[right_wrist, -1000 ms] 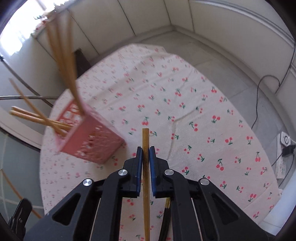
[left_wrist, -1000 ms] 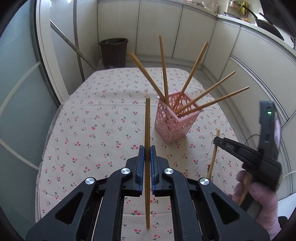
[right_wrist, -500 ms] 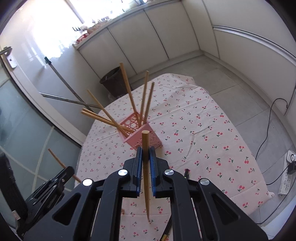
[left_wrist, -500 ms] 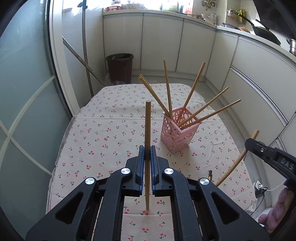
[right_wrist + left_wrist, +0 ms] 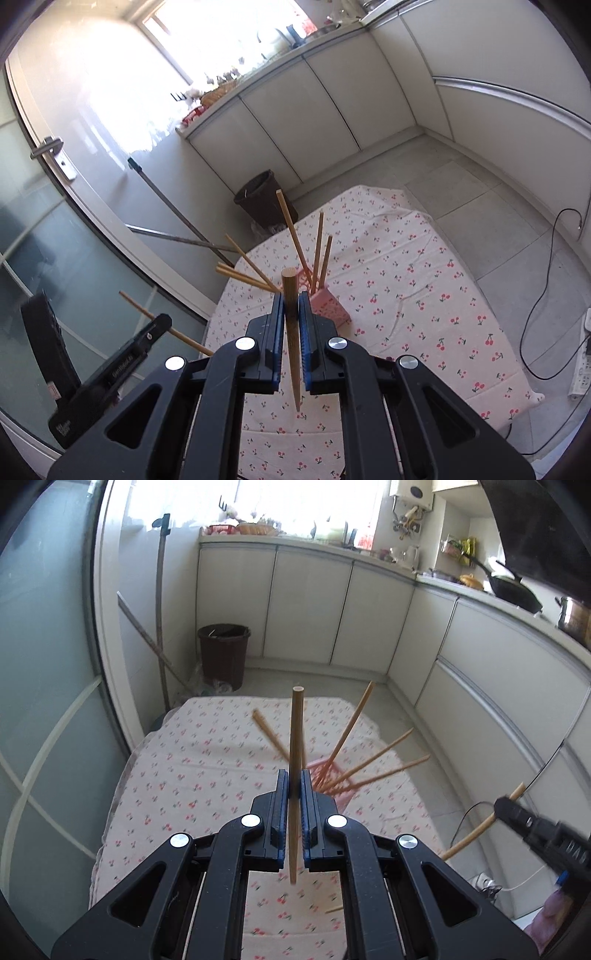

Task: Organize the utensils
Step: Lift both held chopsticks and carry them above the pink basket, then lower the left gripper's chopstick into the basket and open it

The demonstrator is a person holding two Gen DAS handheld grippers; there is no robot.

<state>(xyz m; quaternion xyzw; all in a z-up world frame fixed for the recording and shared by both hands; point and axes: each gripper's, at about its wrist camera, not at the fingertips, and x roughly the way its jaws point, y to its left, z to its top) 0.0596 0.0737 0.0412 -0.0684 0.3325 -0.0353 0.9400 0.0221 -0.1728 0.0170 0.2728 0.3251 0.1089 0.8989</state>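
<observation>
Both grippers now sit higher above the basket (image 5: 325, 301) than before: left gripper (image 5: 294, 790) and right gripper (image 5: 291, 306) each clamp one chopstick (image 5: 295, 760); basket looks blurred, perhaps unmoved.

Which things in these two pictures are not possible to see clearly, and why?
- Pink basket, left wrist view: blurred, lower part hidden behind the left gripper.
- Basket base, right wrist view: covered by the right gripper.
- Small wooden piece on the cloth: blurred, cut off by the gripper.
</observation>
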